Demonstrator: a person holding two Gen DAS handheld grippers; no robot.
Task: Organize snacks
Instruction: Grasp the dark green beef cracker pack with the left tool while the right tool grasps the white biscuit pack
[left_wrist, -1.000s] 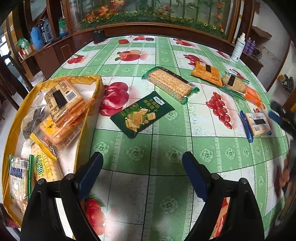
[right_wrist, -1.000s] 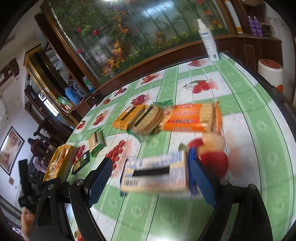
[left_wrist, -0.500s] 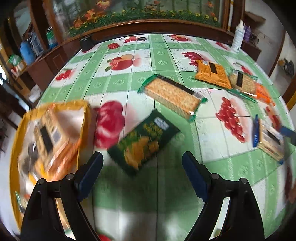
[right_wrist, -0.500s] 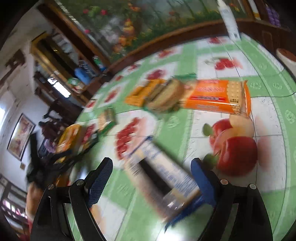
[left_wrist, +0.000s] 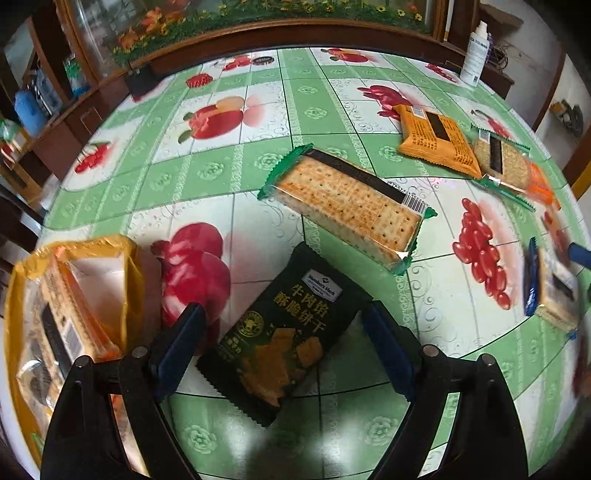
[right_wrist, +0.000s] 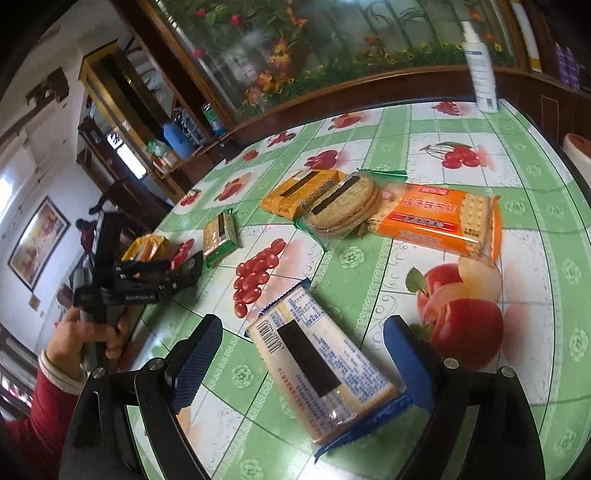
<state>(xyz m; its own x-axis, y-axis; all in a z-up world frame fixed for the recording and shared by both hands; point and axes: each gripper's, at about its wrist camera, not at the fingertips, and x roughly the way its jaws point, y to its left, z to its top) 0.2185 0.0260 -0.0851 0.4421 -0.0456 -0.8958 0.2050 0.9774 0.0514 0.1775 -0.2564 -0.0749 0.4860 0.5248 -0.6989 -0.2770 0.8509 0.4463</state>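
Note:
My left gripper is open, its jaws on either side of a dark green cracker packet lying on the tablecloth. A yellow bag holding several snack packs stands at the left. My right gripper is open around a blue-edged cracker pack lying flat; this pack also shows at the right edge of the left wrist view. The left gripper appears far left in the right wrist view.
A long clear cracker pack, an orange packet and a round biscuit pack lie further back. An orange cracker pack lies behind the right gripper. A white bottle stands at the table's far edge.
My left gripper has moved forward and down so its jaws straddle the dark green packet. My right gripper has turned and come down around the blue-edged pack.

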